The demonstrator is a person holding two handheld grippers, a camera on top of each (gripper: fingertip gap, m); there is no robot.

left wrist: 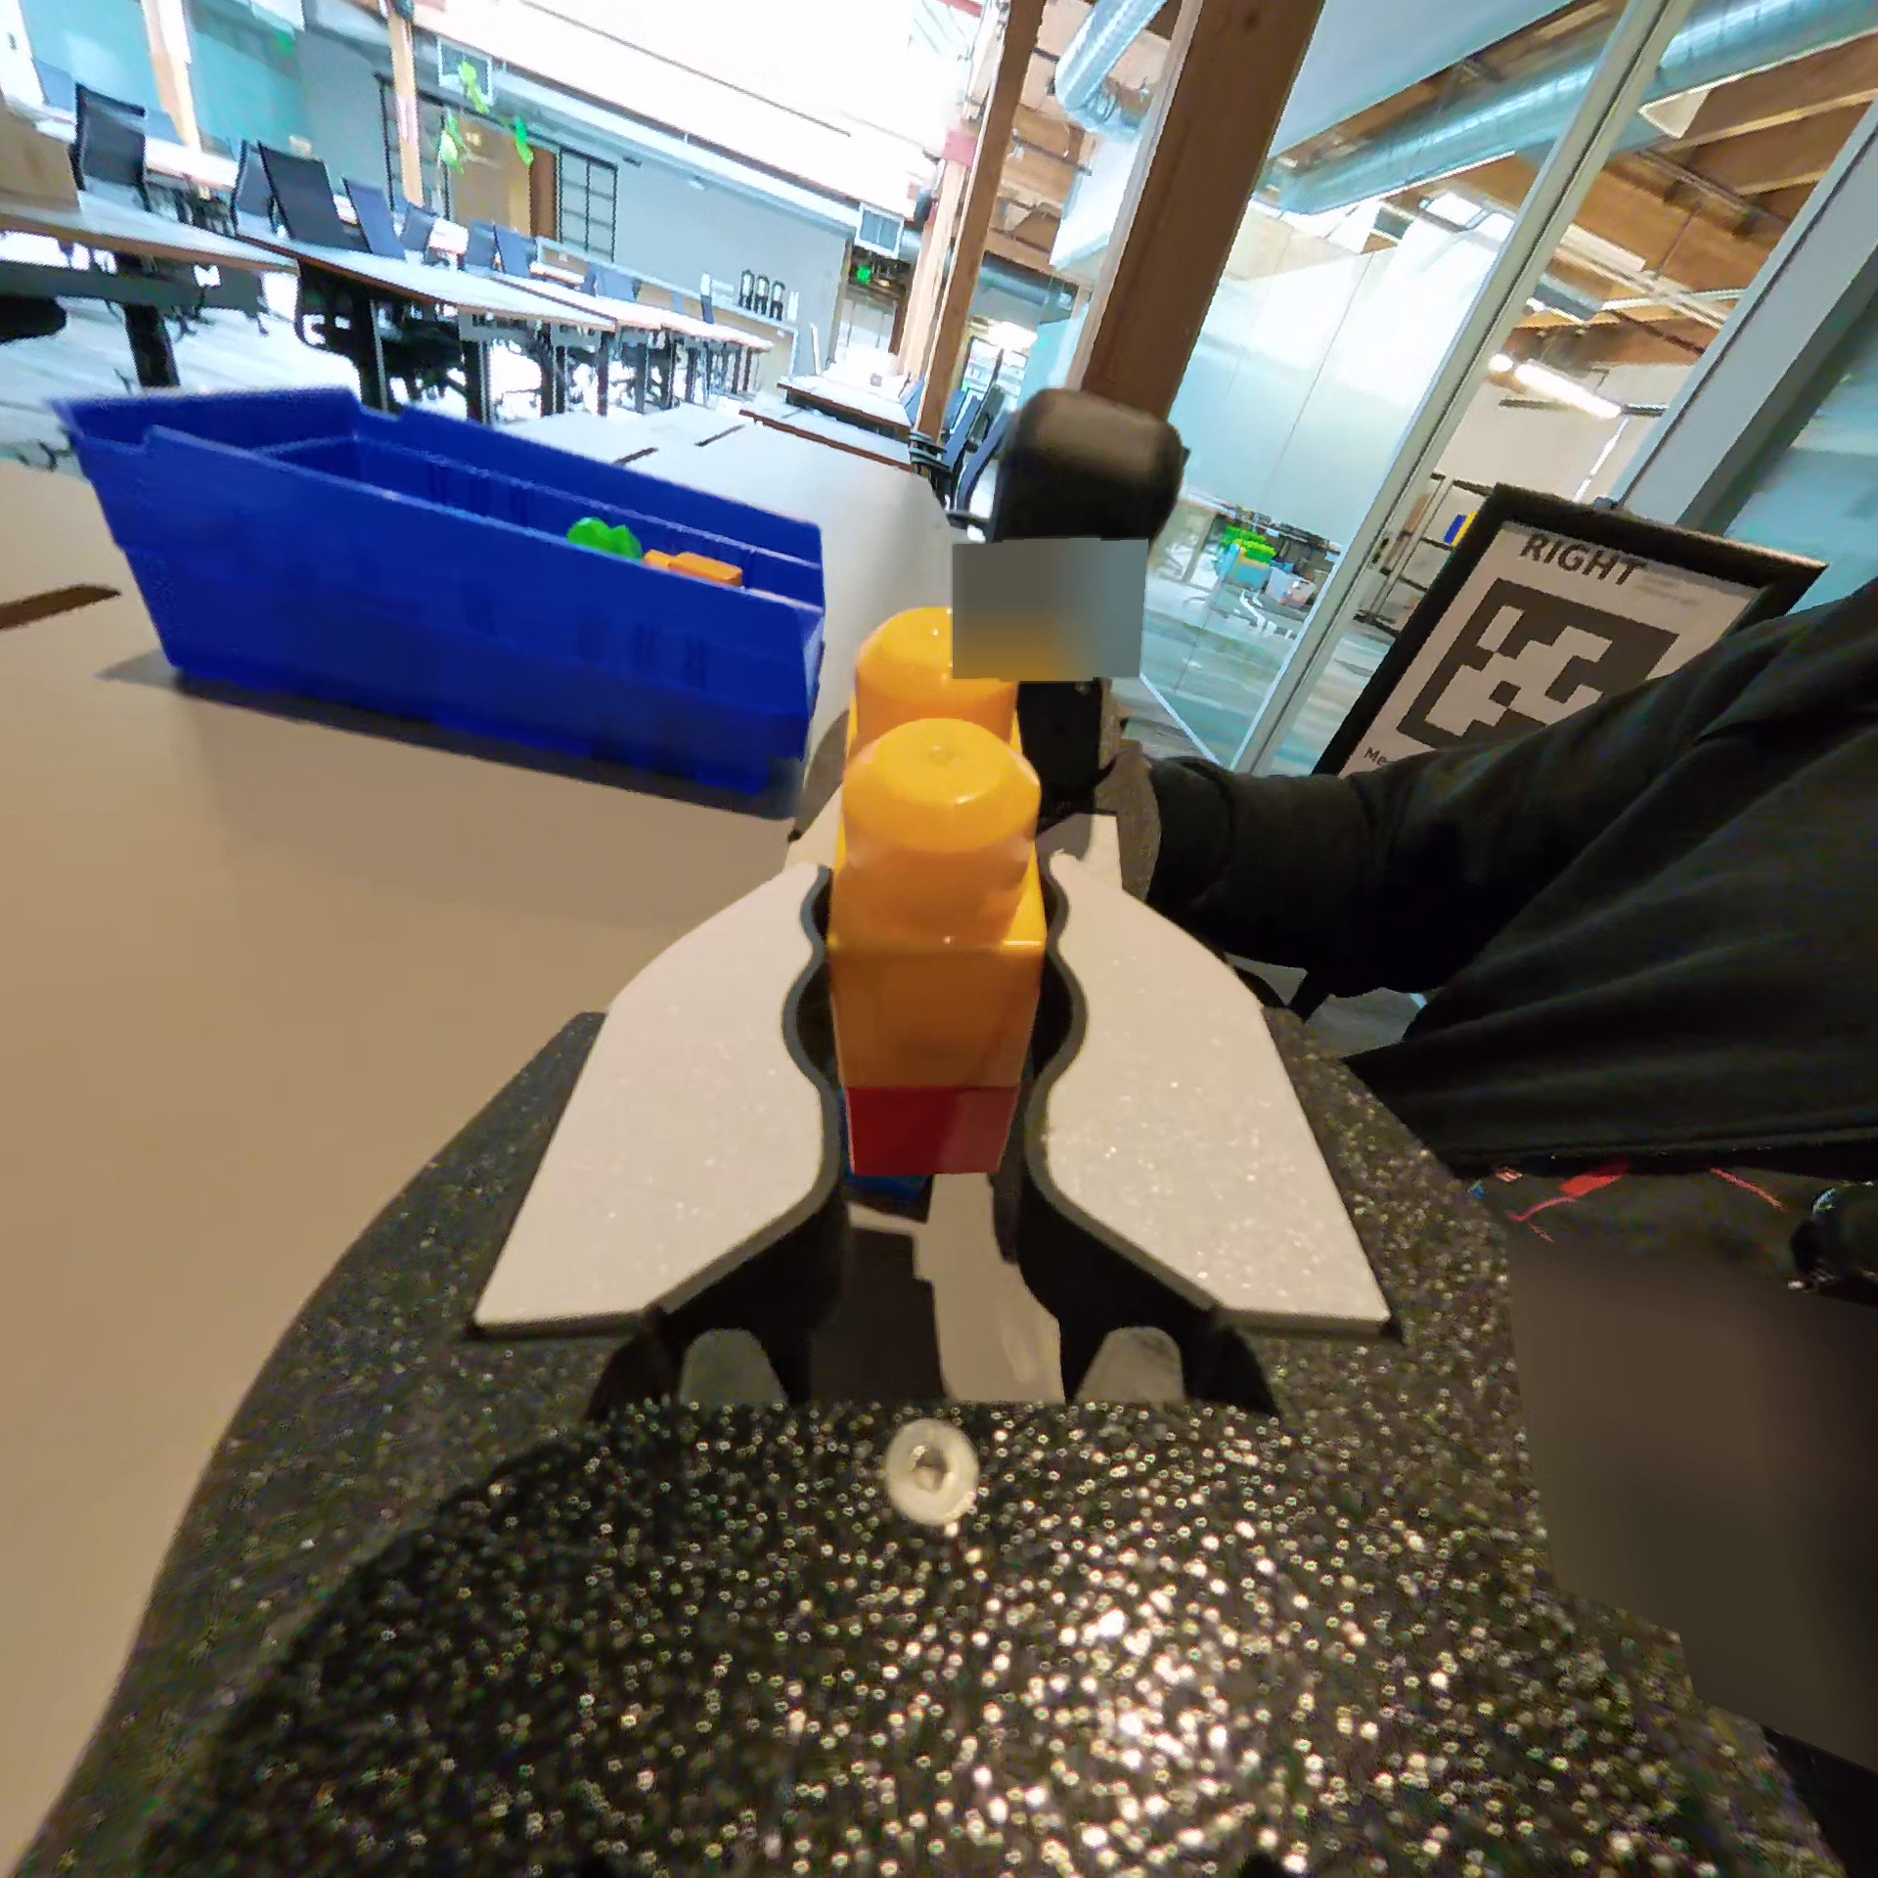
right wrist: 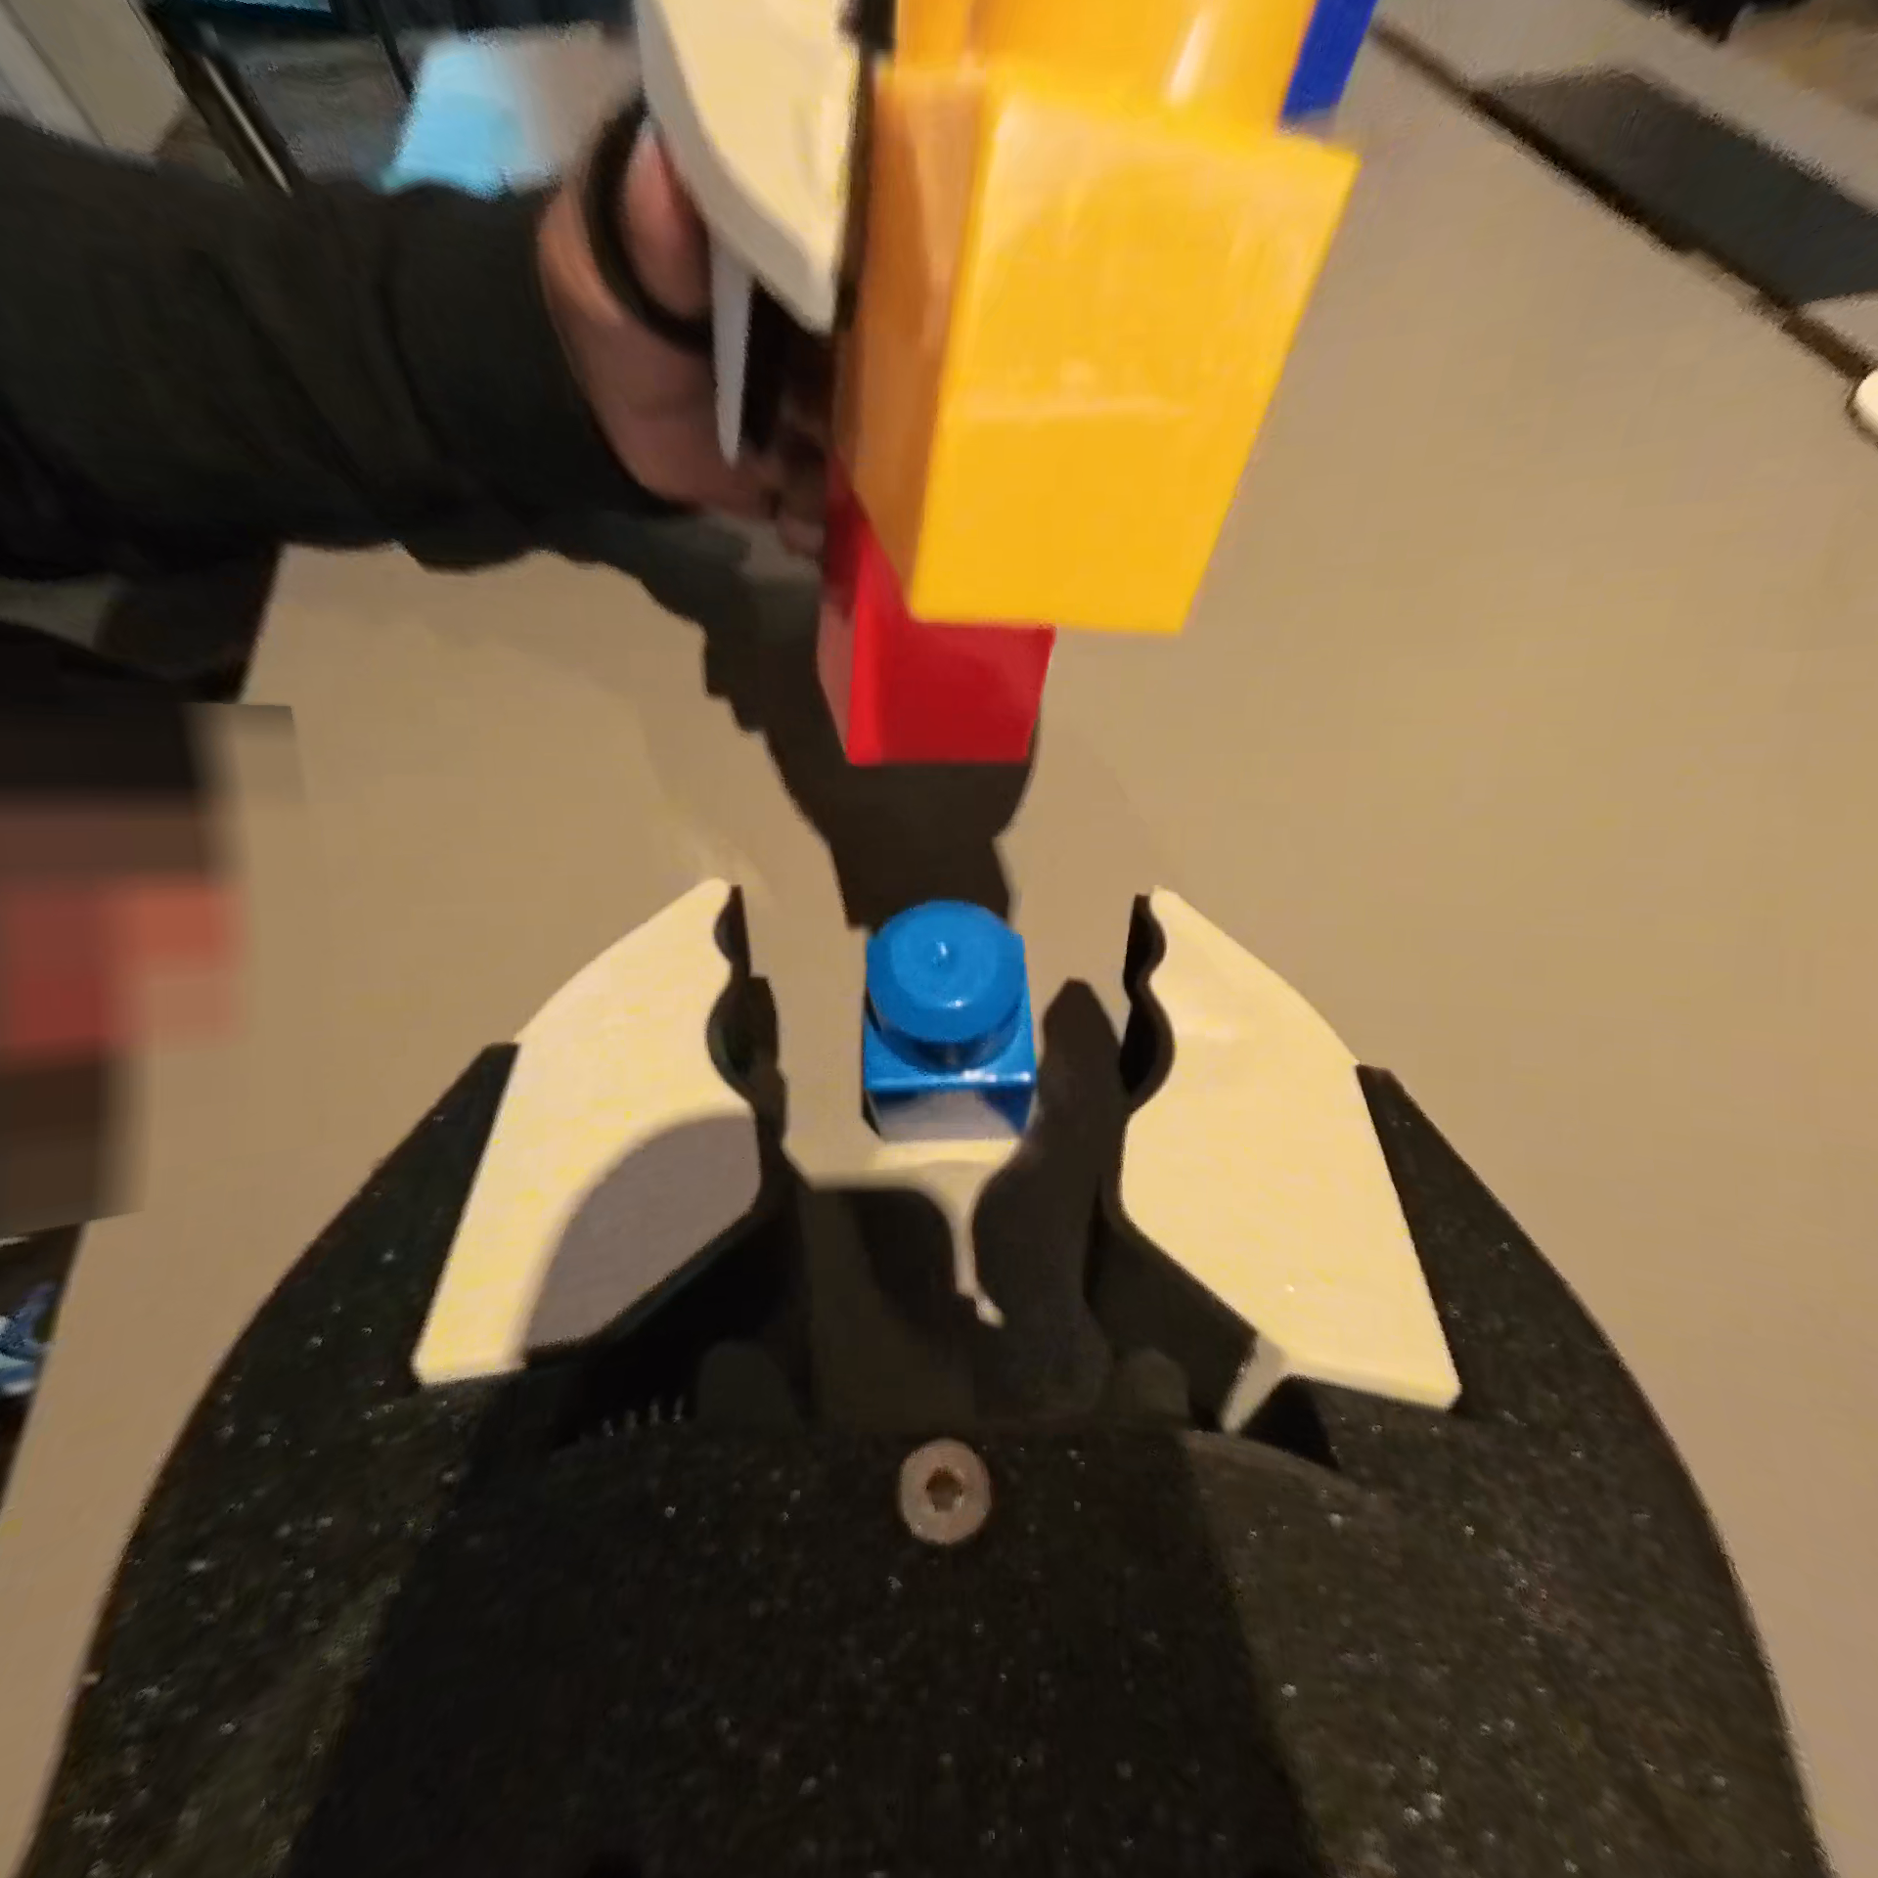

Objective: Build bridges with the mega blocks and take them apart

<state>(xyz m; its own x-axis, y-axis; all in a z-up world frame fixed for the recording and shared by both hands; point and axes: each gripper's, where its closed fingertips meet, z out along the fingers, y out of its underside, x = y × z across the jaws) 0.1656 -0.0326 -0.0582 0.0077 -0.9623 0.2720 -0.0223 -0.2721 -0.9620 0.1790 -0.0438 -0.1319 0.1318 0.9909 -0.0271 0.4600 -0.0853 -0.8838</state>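
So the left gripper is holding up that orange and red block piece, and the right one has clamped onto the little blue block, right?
Not quite. The right gripper is open: in the right wrist view its fingers stand apart on either side of the blue block, not touching it. The left gripper does hold the orange block with the red block beneath.

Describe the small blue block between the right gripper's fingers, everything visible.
The small blue block is a single-stud piece of glossy plastic: a square base with one round, slightly domed stud on top, catching highlights along its edge. It stands upright on the tan table, stud up, apart from the yellow and red stack held above it. It sits inside the spread fingers of the right gripper, with clear gaps on both sides, so nothing visibly touches it but the table. The stack's dark shadow falls just behind it.
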